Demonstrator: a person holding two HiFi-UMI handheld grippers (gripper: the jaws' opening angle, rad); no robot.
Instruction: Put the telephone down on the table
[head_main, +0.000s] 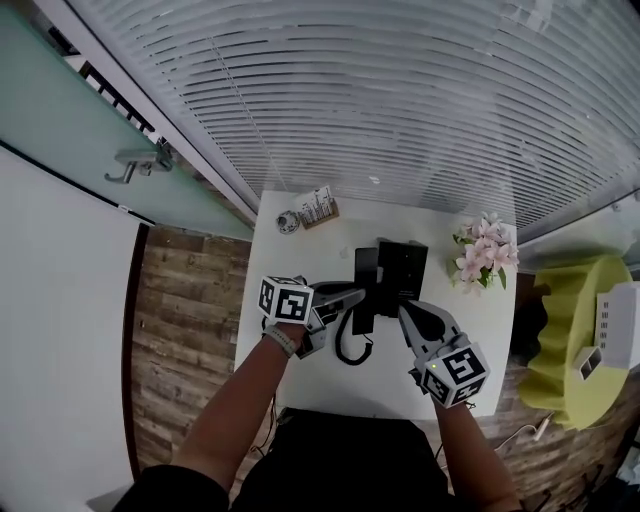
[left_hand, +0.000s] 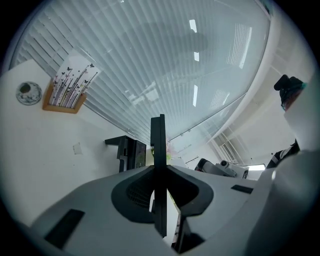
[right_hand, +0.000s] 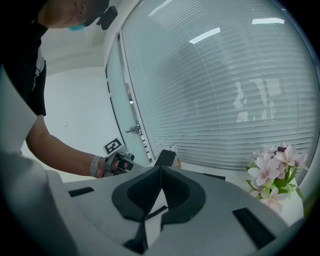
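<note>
The left tongs (head_main: 352, 298) are clenched on the black telephone handset (head_main: 365, 312). In the left gripper view it stands as a thin upright slab between the jaws. The handset is held over the middle of the white table (head_main: 320, 385), just beside the telephone base (head_main: 403, 268), on the side toward the table's left edge. Whether its lower end touches the table I cannot tell. Its coiled cord (head_main: 349, 350) loops toward the table's near edge. The right tongs (head_main: 408, 314) are clenched with nothing between them, their tips close to the near side of the base. Pink flowers (head_main: 486, 255) stand by the table's far right corner. A card holder (head_main: 320, 208) and a small round thing (head_main: 288, 221) sit by the far left corner.
</note>
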